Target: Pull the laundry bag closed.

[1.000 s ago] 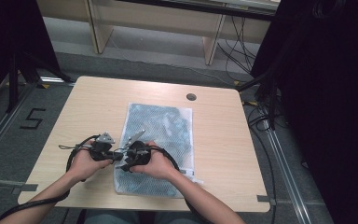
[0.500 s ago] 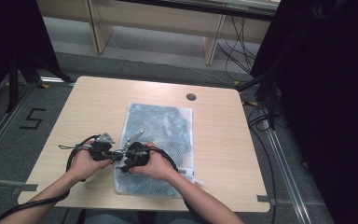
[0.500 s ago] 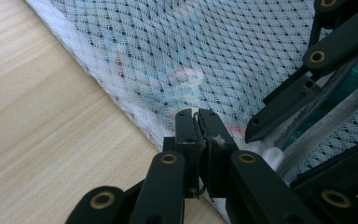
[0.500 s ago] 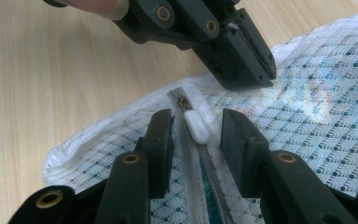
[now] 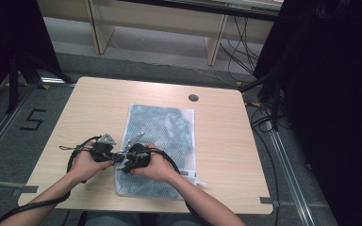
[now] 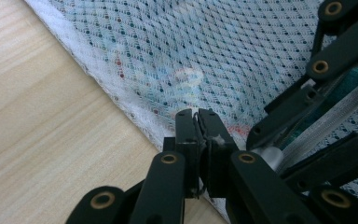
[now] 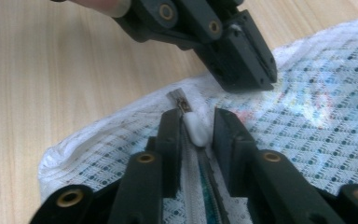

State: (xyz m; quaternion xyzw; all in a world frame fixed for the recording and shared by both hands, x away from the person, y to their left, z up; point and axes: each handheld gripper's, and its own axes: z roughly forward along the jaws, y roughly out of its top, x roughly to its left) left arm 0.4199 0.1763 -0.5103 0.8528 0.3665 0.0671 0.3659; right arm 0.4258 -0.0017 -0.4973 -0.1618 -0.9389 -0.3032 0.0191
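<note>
A wooden table point(image 5: 226, 141) carries a white mesh laundry bag point(image 5: 162, 127) with blue-green cloth inside, lying flat along the middle and reaching to the near edge. The work in hand looks like operating the bag's zipper, and it is at an early stage: in the right gripper view the zipper point(image 7: 193, 186) runs back between the black jaws with teeth meshed, and the slider sits right by the bag's corner, so the pull along the track seems not yet begun.

Both hands meet at the bag's near left corner. The left gripper point(image 6: 197, 114) is clamped tight on the white hem at the bag's edge point(image 6: 135, 116), pads pressed together with the fabric pinched between, pinning that corner to the table.

The right gripper point(image 7: 193, 119) has just been closing. Its jaws stand partly apart, with the small white zipper pull point(image 7: 196, 128) lying between them. There is a gap on the right side of the tab, so no squeeze yet. What is left, by my reading: nip the tab, then draw it along the bag.
</note>
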